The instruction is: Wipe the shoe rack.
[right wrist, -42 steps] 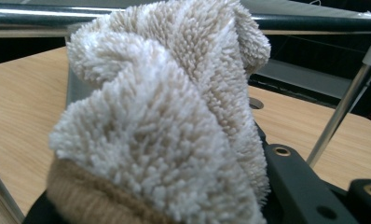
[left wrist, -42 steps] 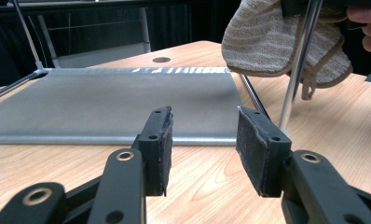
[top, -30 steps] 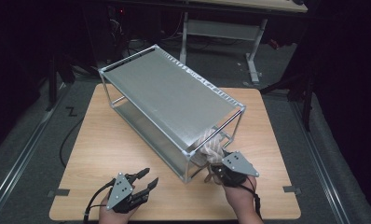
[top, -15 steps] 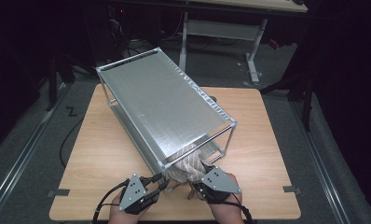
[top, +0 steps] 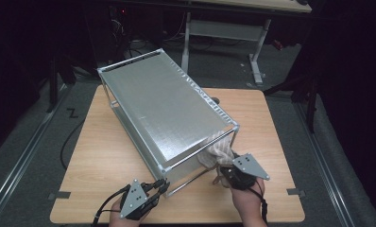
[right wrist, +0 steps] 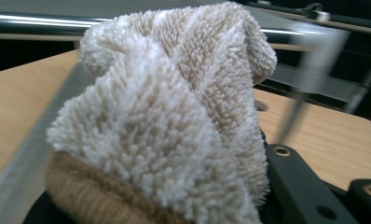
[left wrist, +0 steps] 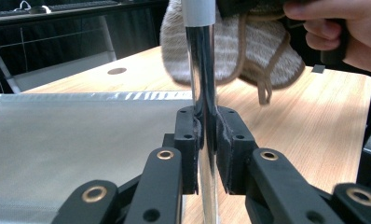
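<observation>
- The metal rack (top: 169, 111), a big two-shelf frame of chrome tubes and perforated sheet, sits slantwise across the middle of the wooden table (top: 96, 156), its near end toward the person. I'd judge it stiff and rigid but fairly light for its bulk, and awkward to shift because of its length. The polished tubes look slippery, so a corner post is the sensible place to hold it.
- The table is pale wood grain, flat and smooth, with a small round hole (left wrist: 117, 71) in the top. The rack should slide on it rather than catch.
- Around it the room is dark, with grey floor, cables and another desk frame (top: 224, 28) behind.
- The towel (top: 217, 150), a beige-and-white terry cloth, is bunched against the rack's near right corner. It looks soft, light and floppy; it will take any grip and mould round the tubing, though its loose cord edging could snag.
- The right gripper (top: 233, 171) has that towel clamped in its jaws, the pile bulging out over them in the right gripper view.
- The left gripper (left wrist: 205, 140) has just been closing and now pinches the near left corner post (left wrist: 204, 84) between its pads, steadying the frame.
</observation>
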